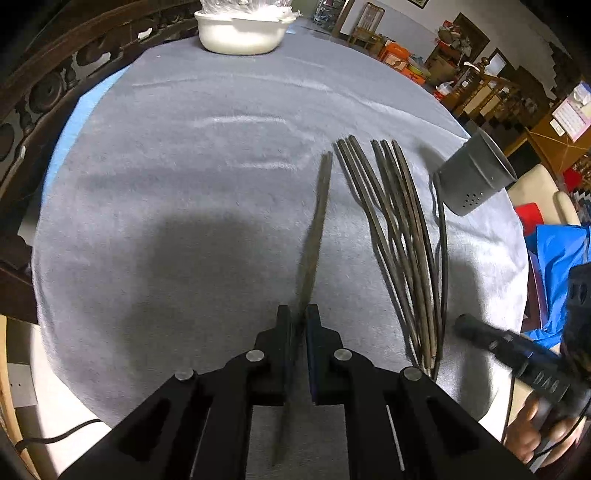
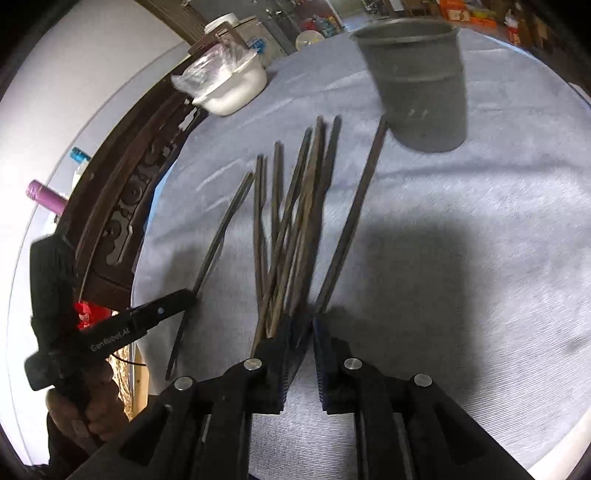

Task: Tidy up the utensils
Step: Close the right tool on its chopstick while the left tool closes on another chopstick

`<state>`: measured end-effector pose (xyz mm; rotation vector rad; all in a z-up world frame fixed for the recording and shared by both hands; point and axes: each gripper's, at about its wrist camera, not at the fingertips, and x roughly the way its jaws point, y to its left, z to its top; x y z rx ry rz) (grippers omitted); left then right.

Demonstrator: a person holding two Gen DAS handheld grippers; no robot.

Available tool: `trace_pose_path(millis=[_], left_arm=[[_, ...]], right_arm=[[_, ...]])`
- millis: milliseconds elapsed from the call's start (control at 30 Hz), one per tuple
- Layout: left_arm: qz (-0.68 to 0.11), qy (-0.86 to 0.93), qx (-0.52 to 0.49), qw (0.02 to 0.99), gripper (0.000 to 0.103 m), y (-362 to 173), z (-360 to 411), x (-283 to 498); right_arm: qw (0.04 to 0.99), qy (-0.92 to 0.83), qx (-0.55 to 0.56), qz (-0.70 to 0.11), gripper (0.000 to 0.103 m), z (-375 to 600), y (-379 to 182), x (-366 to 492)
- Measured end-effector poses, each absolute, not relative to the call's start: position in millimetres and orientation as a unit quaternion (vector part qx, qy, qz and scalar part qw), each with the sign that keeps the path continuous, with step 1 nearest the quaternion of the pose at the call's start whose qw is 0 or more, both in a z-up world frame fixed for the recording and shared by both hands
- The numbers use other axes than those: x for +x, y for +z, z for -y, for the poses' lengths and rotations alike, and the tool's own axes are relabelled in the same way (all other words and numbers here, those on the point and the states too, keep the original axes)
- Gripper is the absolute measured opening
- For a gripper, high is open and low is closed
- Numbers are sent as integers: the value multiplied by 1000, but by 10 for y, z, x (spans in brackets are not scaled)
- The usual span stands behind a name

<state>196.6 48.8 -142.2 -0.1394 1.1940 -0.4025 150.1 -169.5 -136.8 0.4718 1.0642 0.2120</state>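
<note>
My left gripper (image 1: 298, 315) is shut on a pair of dark chopsticks (image 1: 317, 221) that point away over the grey cloth; the same pair shows in the right wrist view (image 2: 221, 236) with the left gripper (image 2: 181, 299) on it. A loose bundle of several dark chopsticks (image 1: 402, 251) lies to the right, also in the right wrist view (image 2: 295, 229). A grey perforated utensil cup (image 1: 476, 173) stands beyond them, and shows in the right wrist view (image 2: 417, 81). My right gripper (image 2: 308, 323) is narrowly open at the bundle's near ends; one chopstick (image 2: 354, 214) runs from it toward the cup.
A white bowl (image 1: 240, 33) with a plastic bag stands at the far edge of the grey cloth (image 1: 184, 184). A carved dark wooden rail (image 2: 122, 206) runs along the left side. Blue fabric (image 1: 557, 258) lies off the right edge.
</note>
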Motion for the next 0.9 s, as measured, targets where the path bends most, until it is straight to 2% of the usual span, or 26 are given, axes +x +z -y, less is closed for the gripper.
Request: trace_pose_path(millis=[33, 67, 133, 233, 267, 300, 333, 633, 900], left_arm=[[-555, -189, -64, 807, 7, -1385, -538, 1999], [-554, -190, -64, 808, 8, -1350, -565, 2041], [-551, -195, -67, 808, 8, -1297, -655, 2107], [-549, -202, -63, 809, 9, -1219, -640, 2274], [-547, -203, -61, 810, 9, -1196, -647, 2329], [-545, -203, -56, 812, 9, -1202, -650, 2372], [-544, -201, -50, 813, 9, -1209, -651, 2432], [-563, -220, -52, 795, 9, -1273, -510, 2760], [-605, -252, -51, 754, 9, -1364, -382, 3037]], right_arm=[[833, 95, 225, -497, 20, 1739, -1320, 1524], [835, 90, 226, -493, 32, 1777, -1265, 1556], [844, 77, 234, -477, 76, 1889, -1159, 1599], [869, 43, 213, -445, 73, 1945, -978, 1707], [873, 30, 196, -445, 68, 1939, -935, 1795], [876, 20, 184, -446, 46, 1923, -922, 1880], [875, 14, 169, -453, 34, 1884, -922, 1975], [866, -81, 98, -483, 34, 1741, -1133, 2526], [838, -116, 115, -521, 34, 1820, -1387, 2857]])
